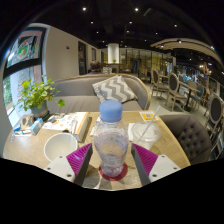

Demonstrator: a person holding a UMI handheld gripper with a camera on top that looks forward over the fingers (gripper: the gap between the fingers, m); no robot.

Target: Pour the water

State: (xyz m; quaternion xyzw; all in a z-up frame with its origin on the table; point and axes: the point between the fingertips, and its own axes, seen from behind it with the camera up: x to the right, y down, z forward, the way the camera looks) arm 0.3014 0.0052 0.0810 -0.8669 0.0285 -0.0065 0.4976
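Potted plant (pixel 38 95) at ten o'clock; white bowl (pixel 60 146) just left of the fingers; gripper (pixel 112 163) closed on clear water bottle (pixel 111 140), both pads touching its sides; glass cup (pixel 148 134) at two o'clock, on wooden table (pixel 25 147).

Clear water bottle (pixel 111 140), blue cap, upright btwn fingers, on table.

A café or restaurant: booth sofa (pixel 100 95), dining tables and chairs (pixel 178 88), recessed ceiling lights (pixel 84 9).
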